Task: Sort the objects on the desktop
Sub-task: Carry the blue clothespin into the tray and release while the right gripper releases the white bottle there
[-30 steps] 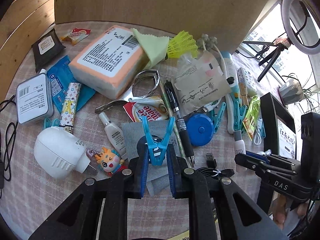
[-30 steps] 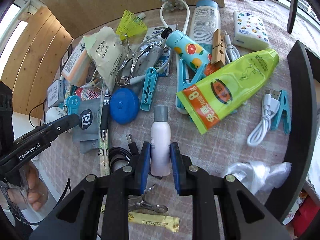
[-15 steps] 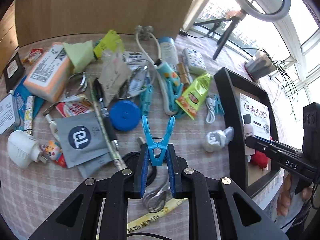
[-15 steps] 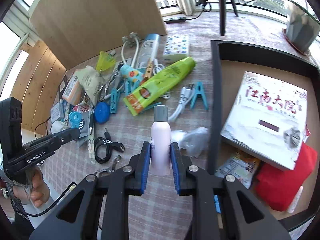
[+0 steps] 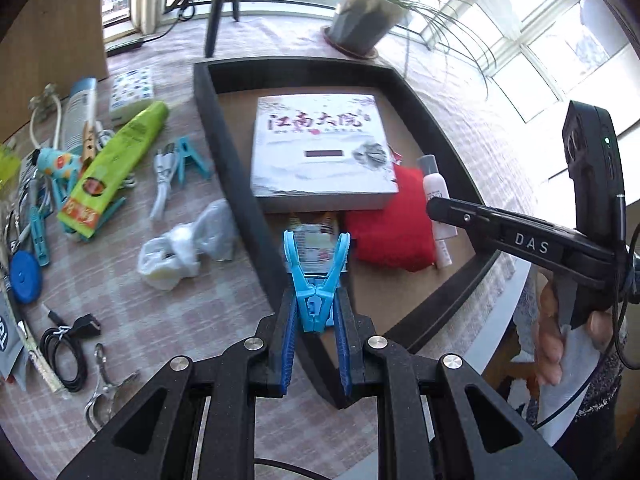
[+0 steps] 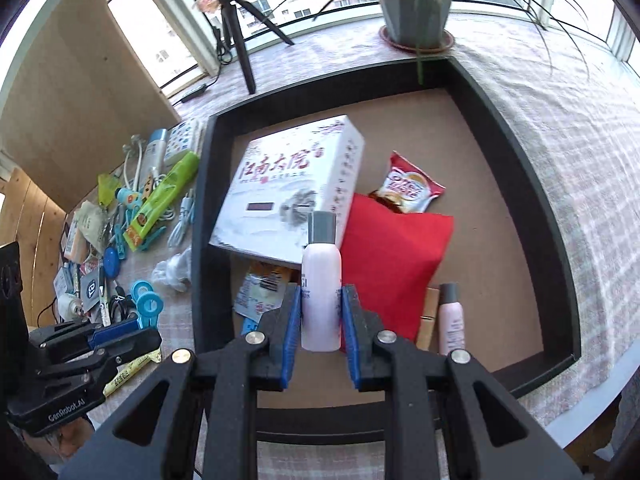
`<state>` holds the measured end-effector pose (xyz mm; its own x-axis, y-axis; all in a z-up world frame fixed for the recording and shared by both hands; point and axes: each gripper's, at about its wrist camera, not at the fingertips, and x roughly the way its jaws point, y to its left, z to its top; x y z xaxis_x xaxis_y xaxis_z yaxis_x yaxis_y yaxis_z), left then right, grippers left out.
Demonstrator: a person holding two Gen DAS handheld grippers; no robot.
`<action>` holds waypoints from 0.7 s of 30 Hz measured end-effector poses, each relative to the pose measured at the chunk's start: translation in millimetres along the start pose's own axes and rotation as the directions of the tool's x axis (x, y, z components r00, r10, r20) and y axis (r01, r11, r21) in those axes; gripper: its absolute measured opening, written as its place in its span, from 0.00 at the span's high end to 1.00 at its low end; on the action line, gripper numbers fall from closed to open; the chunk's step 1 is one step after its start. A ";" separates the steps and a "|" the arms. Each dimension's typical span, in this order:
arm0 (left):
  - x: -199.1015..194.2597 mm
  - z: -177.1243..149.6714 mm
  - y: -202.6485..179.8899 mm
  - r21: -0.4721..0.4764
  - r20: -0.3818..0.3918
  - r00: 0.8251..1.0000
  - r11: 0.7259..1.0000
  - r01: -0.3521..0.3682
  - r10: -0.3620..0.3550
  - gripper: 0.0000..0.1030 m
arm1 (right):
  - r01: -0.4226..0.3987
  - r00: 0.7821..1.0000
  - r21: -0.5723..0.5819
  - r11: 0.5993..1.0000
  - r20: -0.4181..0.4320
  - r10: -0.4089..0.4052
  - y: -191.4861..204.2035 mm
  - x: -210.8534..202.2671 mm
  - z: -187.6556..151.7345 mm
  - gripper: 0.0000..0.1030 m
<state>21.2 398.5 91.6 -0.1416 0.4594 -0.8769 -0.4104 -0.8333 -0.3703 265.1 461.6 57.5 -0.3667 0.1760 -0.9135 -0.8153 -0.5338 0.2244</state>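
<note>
Left tool (image 5: 316, 330): closed on a light blue plastic clothes peg (image 5: 317, 280), gripped by its lower half with the two prongs spreading upward; it hangs over the near-left wall of the black-rimmed tray.
Right tool (image 6: 320, 320): clamped on a white plastic bottle with a grey cap (image 6: 321, 288), held upright between the blue pads, above the tray floor.
Black-rimmed tray with brown floor (image 6: 516, 168): sits on the checked cloth of the bench (image 6: 592, 128).
Tray contents: a white box printed with red characters (image 6: 280, 188) lies toward the left wall; a red fabric pouch (image 6: 394, 256) lies just beside it, its edge touching the box; a red-and-white snack sachet (image 6: 410, 188) lies behind the pouch; a second pale pink bottle with a grey cap (image 6: 451, 316) lies at the pouch's near-right corner, next to a wooden peg (image 6: 426, 320).
Outside the tray: a lime green tube (image 5: 116, 164), a white cable (image 5: 162, 184), a crumpled clear plastic bag (image 5: 188, 244), a round blue tape measure (image 5: 25, 278) and a coiled black cable (image 5: 66, 344) lie scattered on the bench to the left.
Far edge: a grey plant pot (image 6: 416, 0) stands behind the tray, and a black tripod (image 6: 240, 36) to its left.
</note>
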 end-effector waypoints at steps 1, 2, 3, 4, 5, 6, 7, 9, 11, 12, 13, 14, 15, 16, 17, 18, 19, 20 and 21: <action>3.0 0.8 -9.9 0.023 -0.007 1.000 1.000 0.002 -0.002 0.84 | 0.009 1.000 0.014 1.000 0.004 -0.009 -7.3 -2.0 -1.1 0.80; 6.1 0.6 -18.7 0.042 -0.011 1.000 0.999 0.003 -0.002 0.84 | 0.017 1.000 0.024 1.000 0.006 -0.017 -14.2 -3.3 -1.7 0.80; 8.8 0.1 -26.4 0.058 -0.015 1.000 0.998 0.005 -0.005 0.84 | 0.024 1.000 0.034 0.999 0.010 -0.025 -20.1 -5.0 -2.5 0.80; 11.3 0.1 -32.5 0.070 -0.019 1.000 0.998 0.008 -0.007 0.84 | 0.030 0.999 0.044 0.999 0.013 -0.031 -25.4 -6.6 -3.1 0.80; 13.3 0.1 -37.7 0.079 -0.023 1.000 0.997 0.012 -0.010 0.84 | 0.035 0.999 0.053 0.998 0.015 -0.036 -30.2 -8.6 -3.3 0.80; 15.1 0.3 -42.2 0.087 -0.026 1.000 0.996 0.013 -0.011 0.84 | 0.038 0.999 0.061 0.997 0.017 -0.039 -34.0 -9.7 -3.2 0.80; 16.6 0.7 -46.3 0.094 -0.028 1.000 0.995 0.014 -0.012 0.84 | 0.041 0.999 0.067 0.997 0.019 -0.043 -36.9 -10.6 -3.3 0.80; 18.7 1.2 -53.1 0.105 -0.029 1.000 0.994 0.015 -0.012 0.84 | 0.048 0.998 0.078 0.996 0.023 -0.050 -41.1 -12.8 -2.8 0.80; 18.8 1.6 -58.0 0.114 -0.026 0.999 0.993 0.029 -0.026 0.84 | 0.051 0.998 0.078 0.996 0.025 -0.053 -42.6 -13.3 -2.1 0.80; 18.1 2.0 -59.7 0.119 -0.021 0.999 0.992 0.037 -0.035 0.82 | 0.044 0.998 0.071 0.997 0.030 -0.046 -41.6 -13.9 -1.7 0.80; 17.4 2.2 -60.4 0.120 -0.021 0.999 0.992 0.037 -0.035 0.69 | 0.038 0.999 0.059 0.998 0.030 -0.040 -39.7 -14.2 -1.0 0.80; 16.4 2.2 -59.8 0.113 -0.023 0.999 0.993 0.037 -0.034 0.53 | 0.040 0.999 0.052 0.998 0.022 -0.042 -37.5 -13.8 0.0 0.73; 13.8 1.9 -58.2 0.105 -0.009 0.999 0.994 0.040 -0.039 0.52 | 0.047 0.999 0.052 0.998 0.023 -0.048 -35.5 -14.2 0.7 0.68; 11.2 1.8 -57.0 0.104 0.004 1.000 0.994 0.030 -0.030 0.53 | 0.047 0.998 0.048 0.998 0.036 -0.048 -32.9 -15.6 1.5 0.61; 9.1 1.8 -55.4 0.104 0.009 1.000 0.994 0.013 -0.014 0.53 | 0.048 0.998 0.039 0.998 0.040 -0.050 -29.5 -16.0 2.5 0.61; 6.3 1.6 -52.6 0.101 0.014 1.000 0.995 0.003 -0.004 0.53 | 0.047 0.998 0.031 0.998 0.038 -0.049 -26.0 -16.0 3.7 0.61; 4.2 1.4 -48.4 0.091 0.016 1.000 0.996 -0.003 0.001 0.53 | 0.041 0.998 0.026 0.999 0.040 -0.042 -22.3 -16.2 4.2 0.61; 1.8 0.8 -44.1 0.079 0.017 1.000 0.997 -0.004 0.003 0.54 | 0.035 0.999 0.019 0.999 0.038 -0.035 -18.1 -16.0 4.3 0.61; -0.7 -0.1 -39.0 0.066 0.020 1.000 0.998 -0.010 0.009 0.54 | 0.031 0.999 0.011 0.999 0.035 -0.032 -13.7 -15.8 4.7 0.61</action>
<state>37.4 430.7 106.7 -0.1632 0.4580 -0.8739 -0.4675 -0.8159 -0.3403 279.9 470.0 70.5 -0.3563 0.2219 -0.9076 -0.8310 -0.5193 0.1993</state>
